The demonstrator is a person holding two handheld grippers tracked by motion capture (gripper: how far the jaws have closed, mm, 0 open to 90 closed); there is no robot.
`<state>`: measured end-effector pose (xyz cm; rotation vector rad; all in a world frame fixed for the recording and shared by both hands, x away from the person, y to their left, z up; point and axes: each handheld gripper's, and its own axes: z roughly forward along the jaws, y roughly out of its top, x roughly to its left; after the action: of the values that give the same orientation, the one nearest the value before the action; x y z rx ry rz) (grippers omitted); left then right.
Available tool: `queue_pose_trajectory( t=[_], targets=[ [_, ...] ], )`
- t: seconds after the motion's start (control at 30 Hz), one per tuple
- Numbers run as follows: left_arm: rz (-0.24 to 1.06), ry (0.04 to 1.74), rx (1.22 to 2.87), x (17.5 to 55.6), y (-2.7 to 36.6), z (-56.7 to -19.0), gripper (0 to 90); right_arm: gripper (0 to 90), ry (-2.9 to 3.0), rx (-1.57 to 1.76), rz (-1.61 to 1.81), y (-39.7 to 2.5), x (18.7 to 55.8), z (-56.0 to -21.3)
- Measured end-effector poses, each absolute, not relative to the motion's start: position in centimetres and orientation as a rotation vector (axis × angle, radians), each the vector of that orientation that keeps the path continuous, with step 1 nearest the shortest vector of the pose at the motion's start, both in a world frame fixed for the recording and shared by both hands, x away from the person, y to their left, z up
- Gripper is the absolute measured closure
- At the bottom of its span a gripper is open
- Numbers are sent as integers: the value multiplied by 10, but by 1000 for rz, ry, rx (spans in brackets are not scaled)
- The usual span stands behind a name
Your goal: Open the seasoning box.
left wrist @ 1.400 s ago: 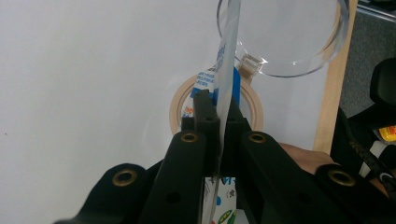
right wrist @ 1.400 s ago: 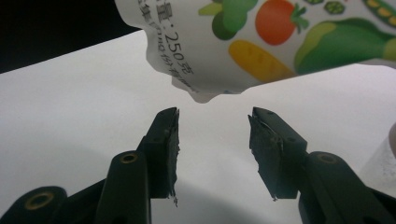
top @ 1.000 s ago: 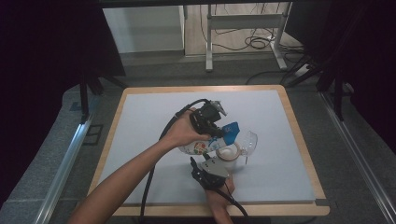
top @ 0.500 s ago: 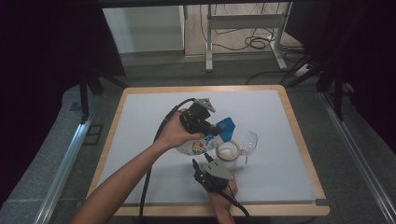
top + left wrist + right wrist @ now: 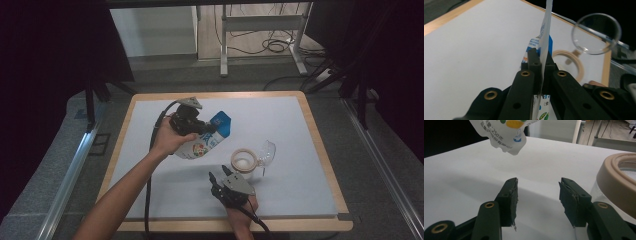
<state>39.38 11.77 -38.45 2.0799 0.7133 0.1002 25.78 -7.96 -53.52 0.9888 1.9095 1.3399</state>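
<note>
Tongs of the left hand [image 5: 197, 125] are clamped on a white and blue pouch [image 5: 205, 142], held off the desk [image 5: 300, 150] near its middle and tilted, the blue top corner pointing toward the far right. From the left gripper view, the black jaws pinch the thin edge of the pouch [image 5: 545, 42] between them, with the white desk [image 5: 474, 45] beneath.

To the right of the pouch stands a jar [image 5: 244, 162] with a beige rim, white contents showing inside it. Its clear round lid [image 5: 267, 151] hangs open at the far right side of the rim; the left gripper view shows this lid [image 5: 596, 33] raised above the beige ring [image 5: 574, 62].

The right tongs [image 5: 218, 179] sit just in front of the jar, near the desk's front edge, jaws apart and gripping nothing. In the right gripper view the open tongs [image 5: 538, 195] hover low over the desk, the jar [image 5: 616, 177] close at the right and the bottom of the pouch [image 5: 504, 132] hanging above.
</note>
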Motion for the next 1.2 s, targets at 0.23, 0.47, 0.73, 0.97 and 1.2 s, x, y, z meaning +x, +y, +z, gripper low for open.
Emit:
queue_pose_trajectory(
  t=[0.23,0.47,0.73,0.97,1.2],
  targets=[
    [122,804,1994,407,147,-402,900,491,1916,983,1334,-80,258,-535],
    [116,852,1955,418,162,-417,900,490,1918,980,1330,-80,257,-535],
    [117,879,1924,428,171,-432,900,490,1912,981,1331,-82,257,-535],
    [120,912,1886,432,186,-444,900,489,1914,976,1326,-84,256,-535],
    [124,928,1840,429,202,-456,900,489,1912,974,1323,-83,256,-535]
  ],
)
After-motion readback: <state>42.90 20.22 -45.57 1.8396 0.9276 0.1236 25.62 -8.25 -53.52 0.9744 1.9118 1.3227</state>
